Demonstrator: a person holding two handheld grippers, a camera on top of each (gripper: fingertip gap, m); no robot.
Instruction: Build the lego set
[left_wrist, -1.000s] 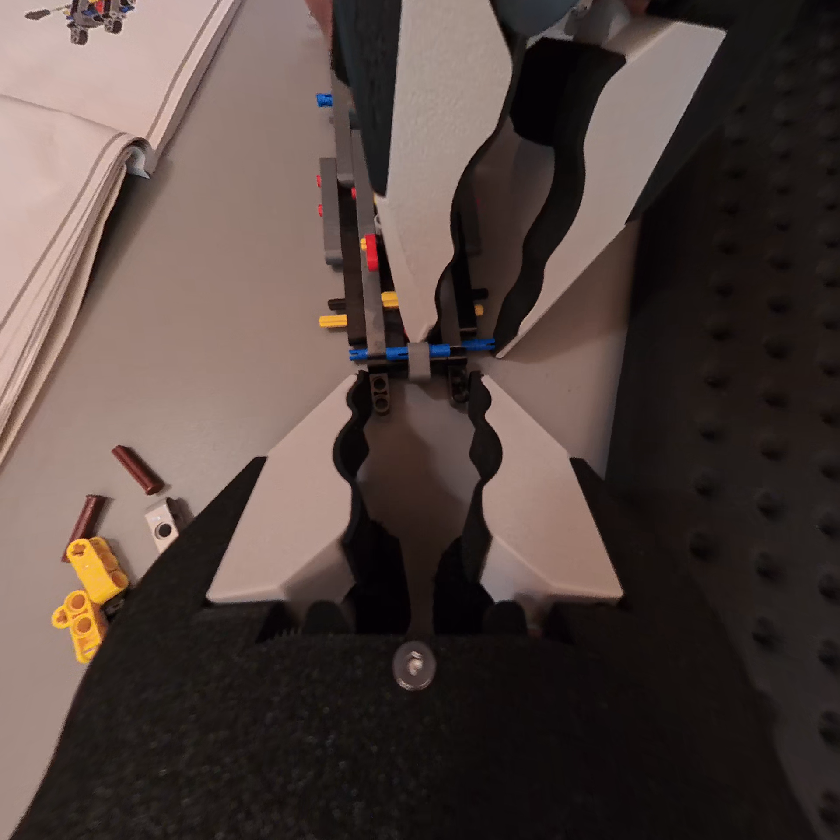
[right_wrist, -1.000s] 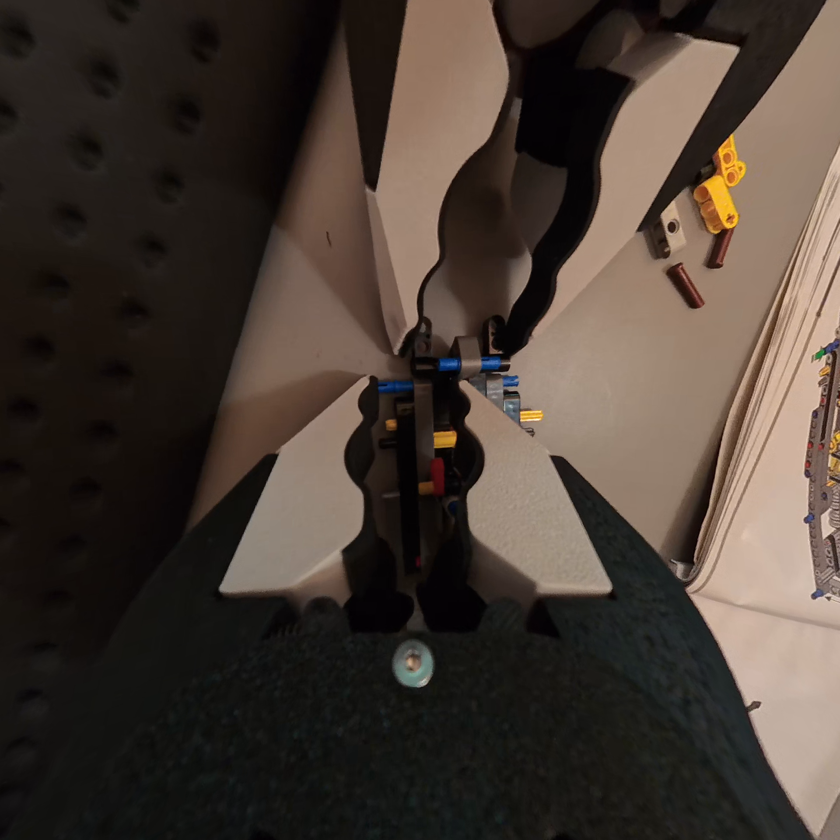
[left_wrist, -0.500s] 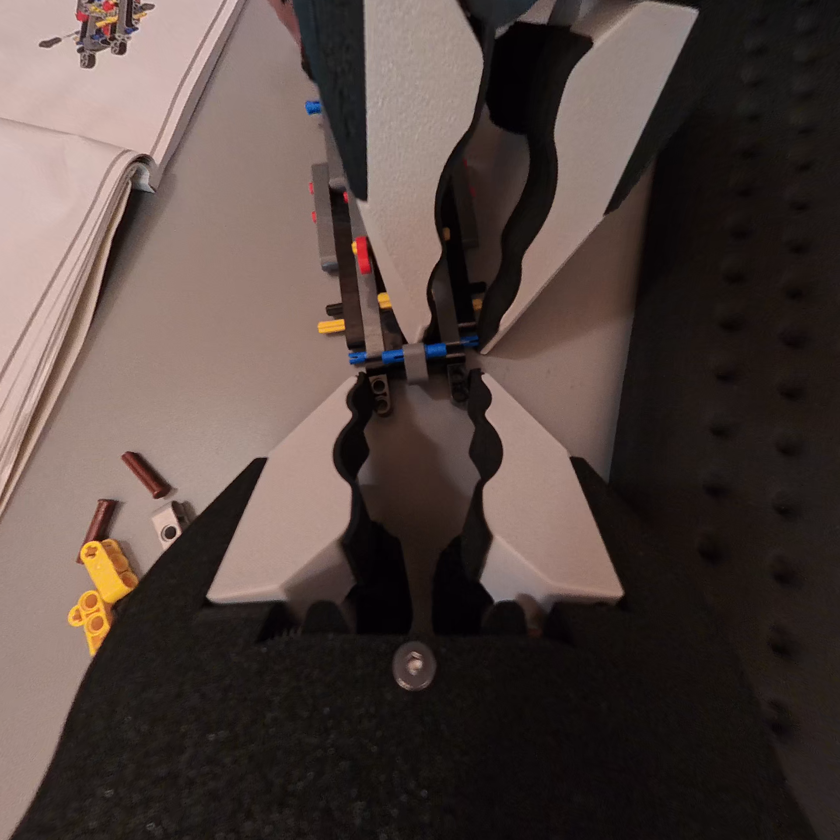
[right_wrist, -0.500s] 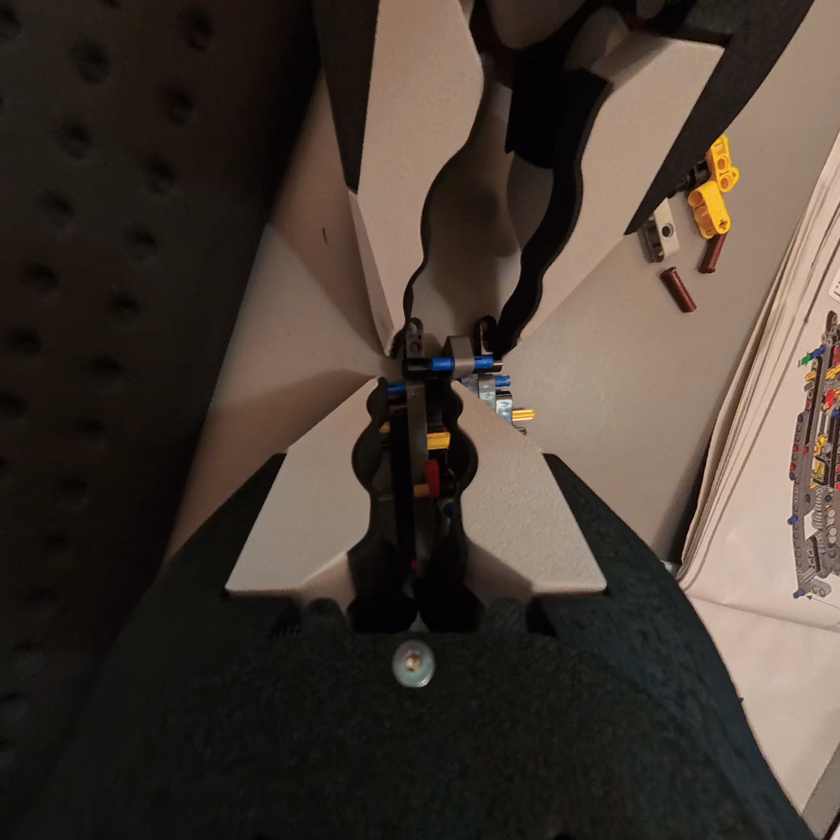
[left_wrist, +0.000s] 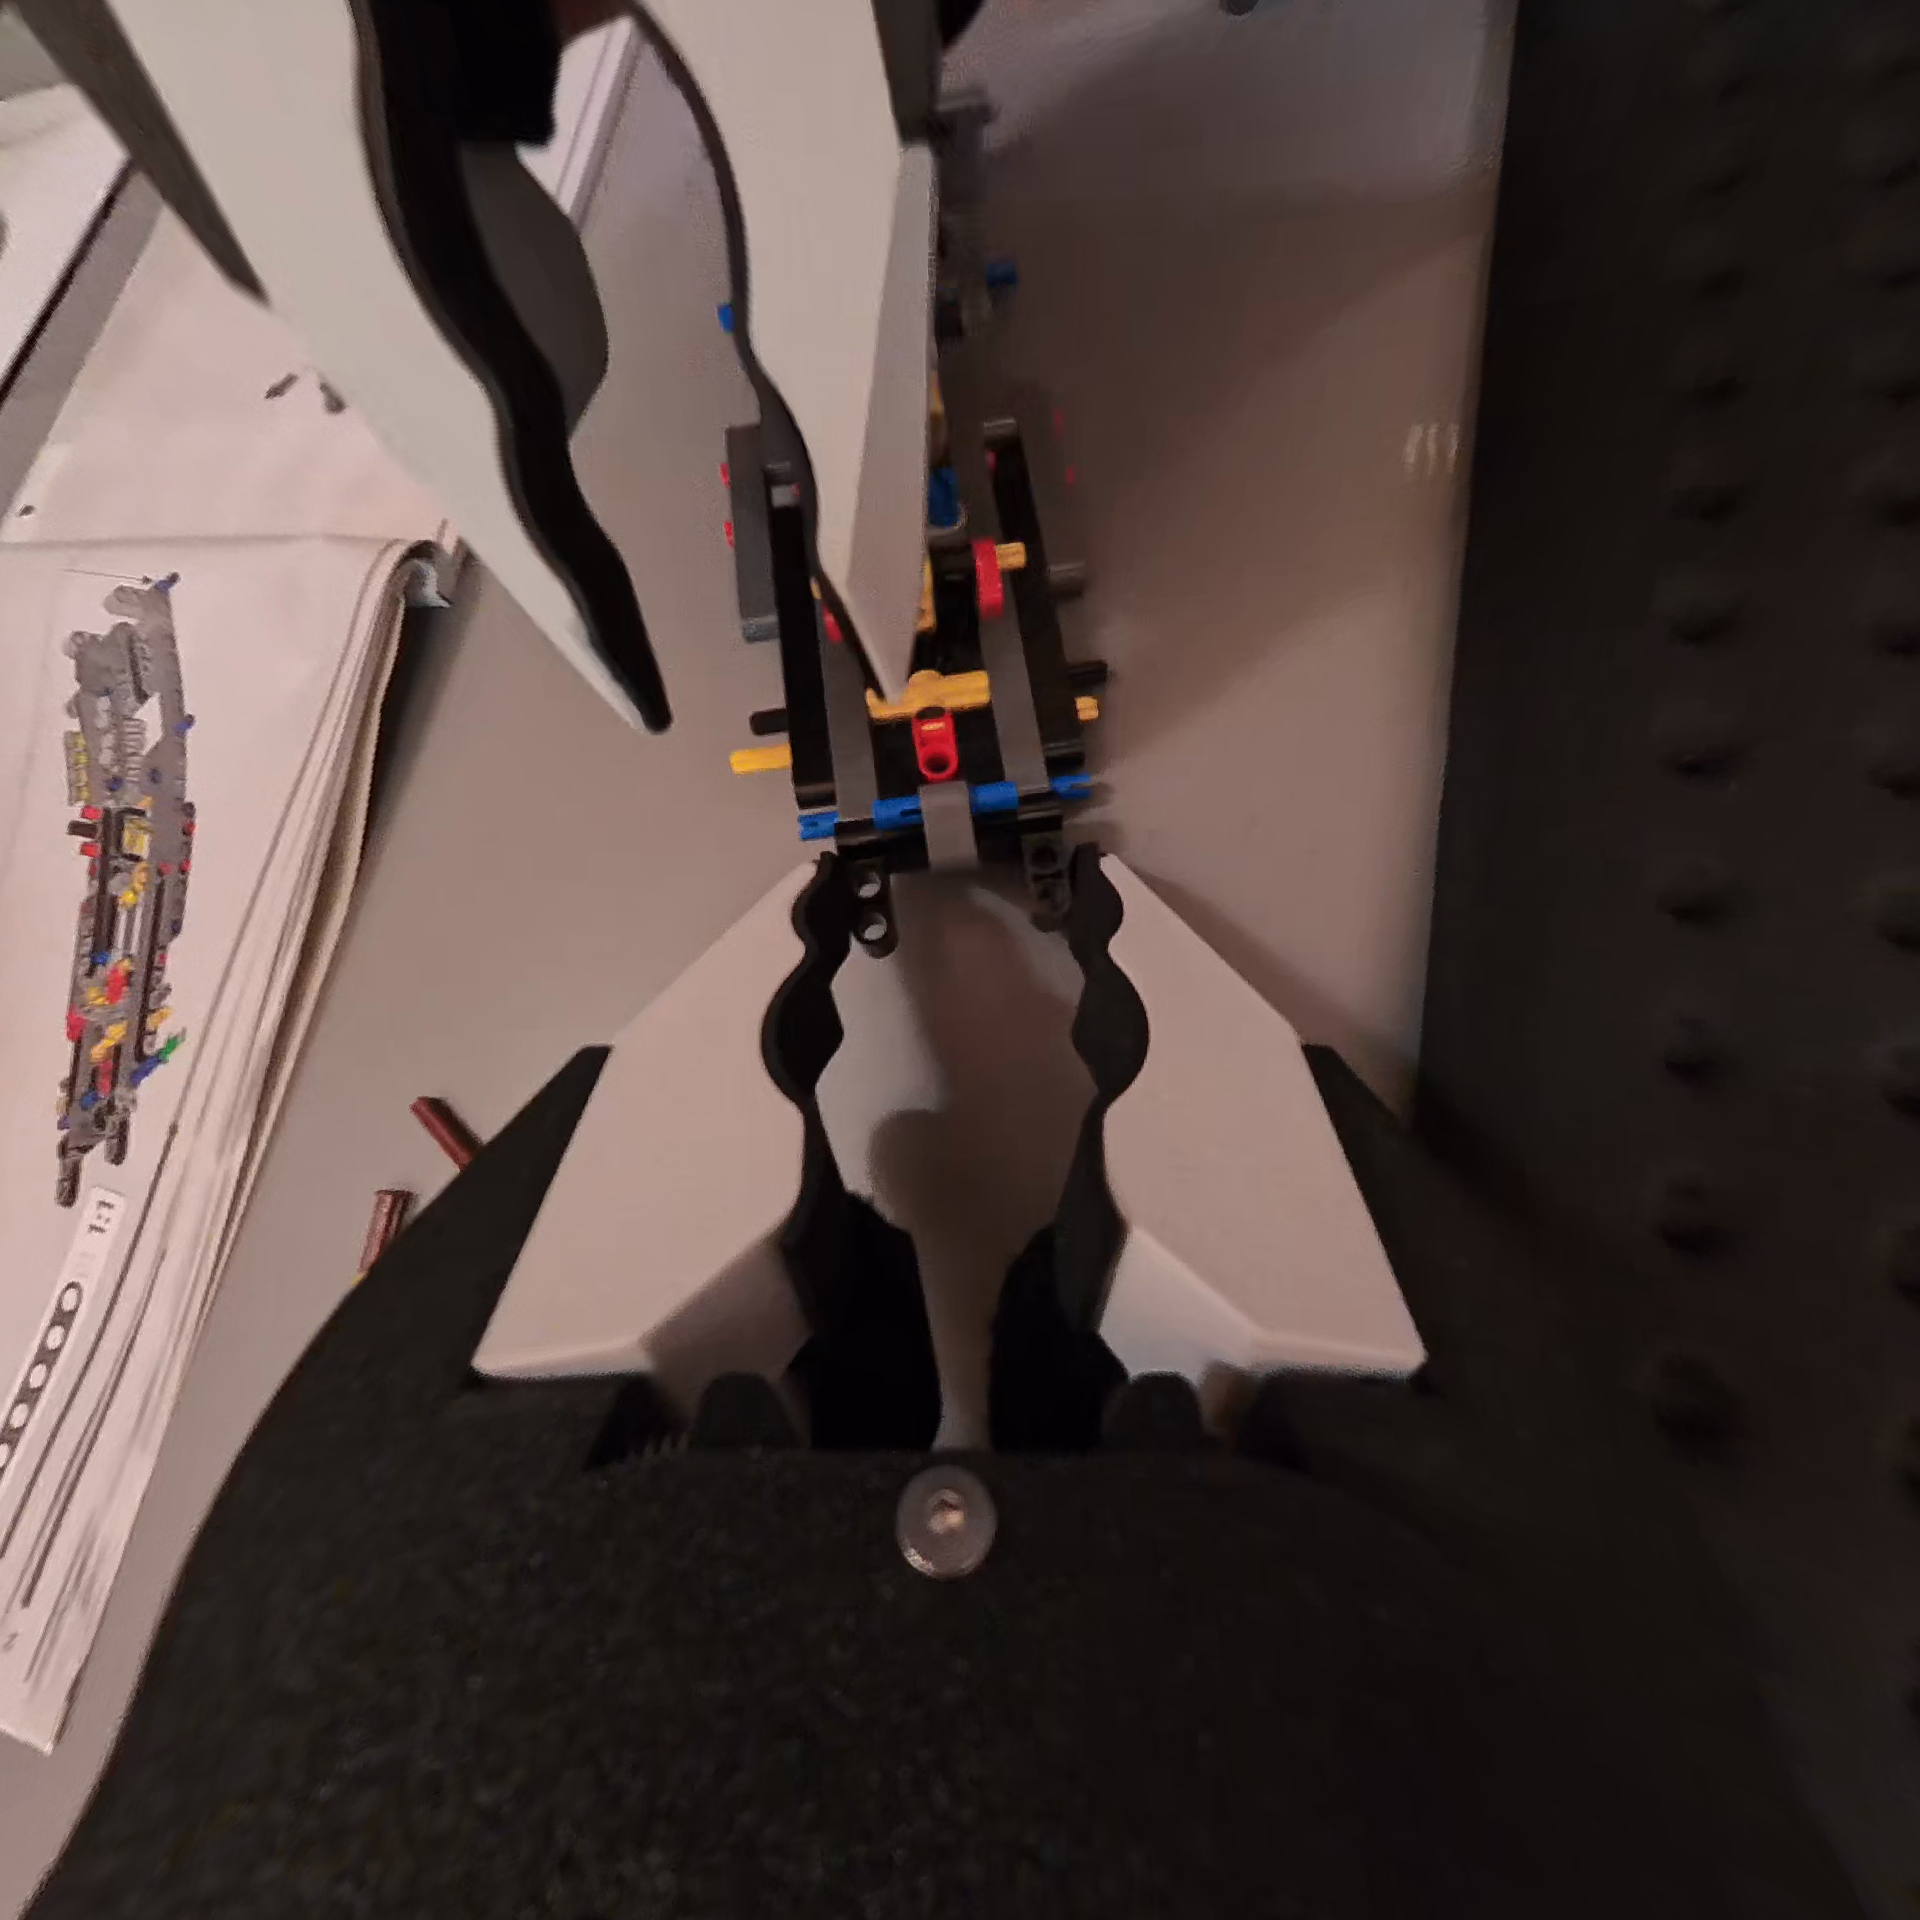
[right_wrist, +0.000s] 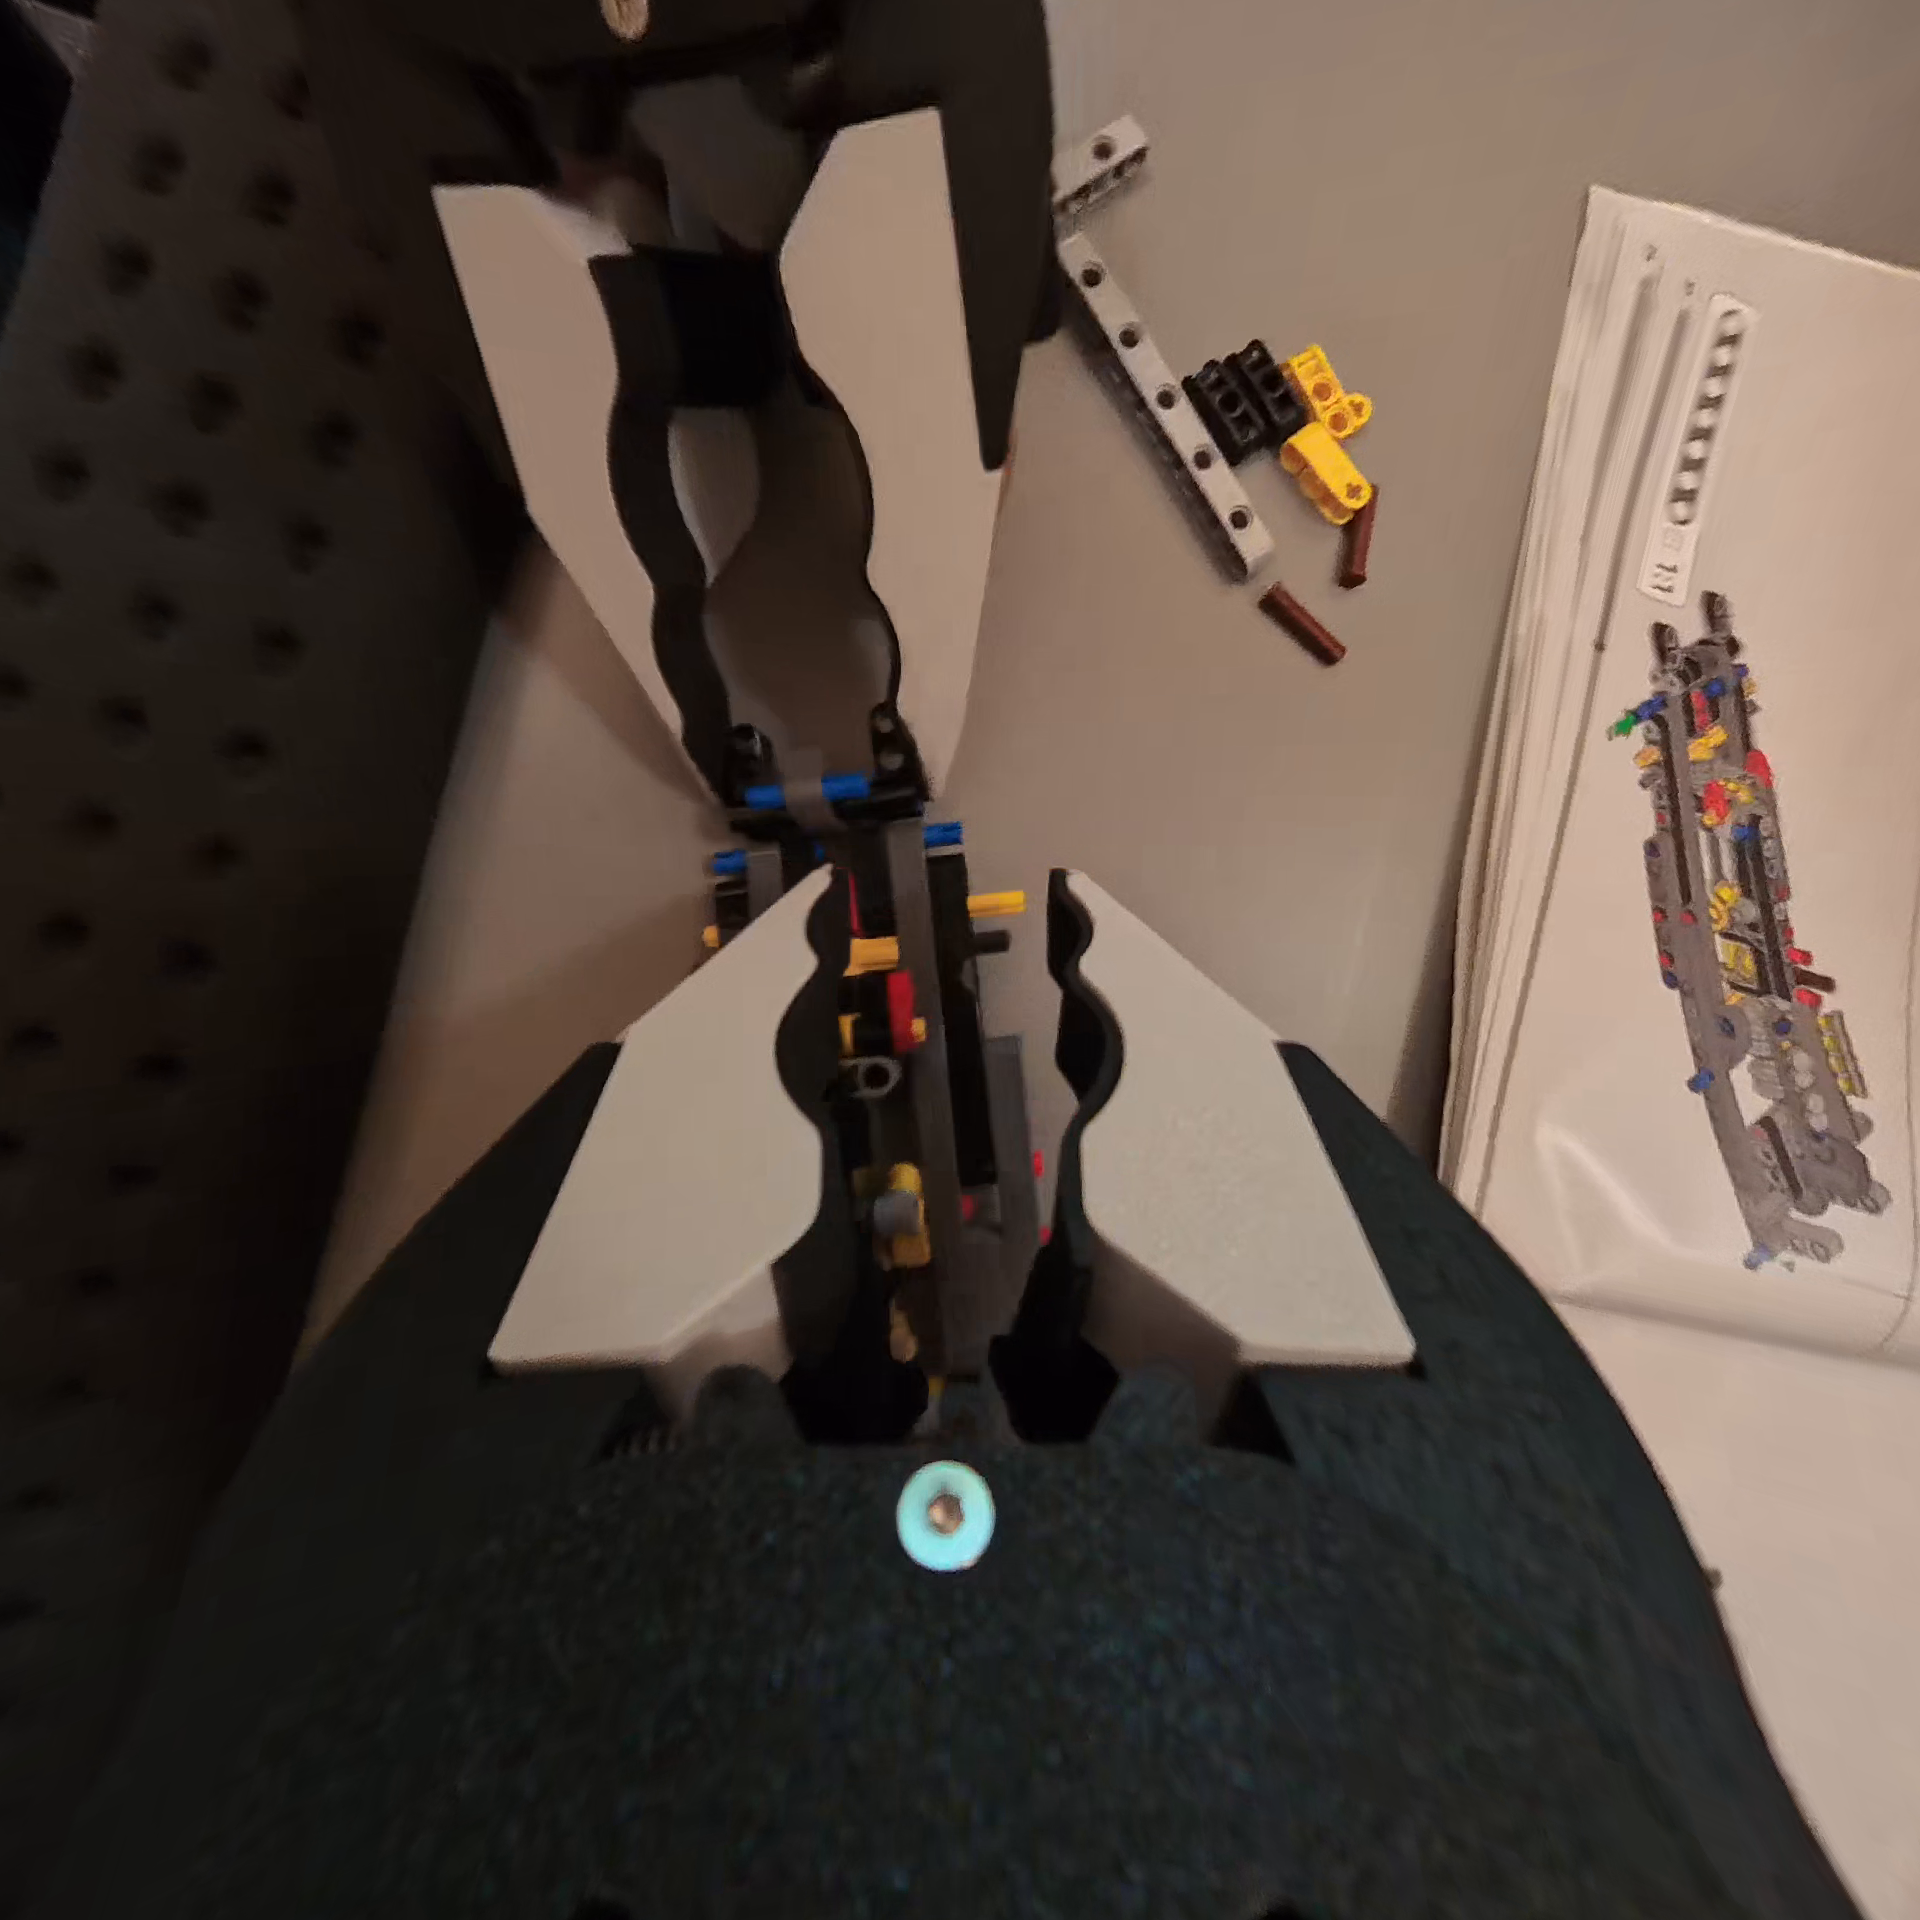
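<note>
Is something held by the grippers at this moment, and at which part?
The left gripper holds the lego frame by its near end, at the two black beam tips. The right gripper is open around it.

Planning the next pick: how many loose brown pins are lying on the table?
2. One brown pin lies off the near end of the grey beam; the other lies beside the yellow connectors. More may be hidden.

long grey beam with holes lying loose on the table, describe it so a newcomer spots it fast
Start at the open instruction booklet. Beside its edge lies a cluster of loose pieces on the table. The grey beam is the longest one there, next to short black, yellow and brown bits.
</note>
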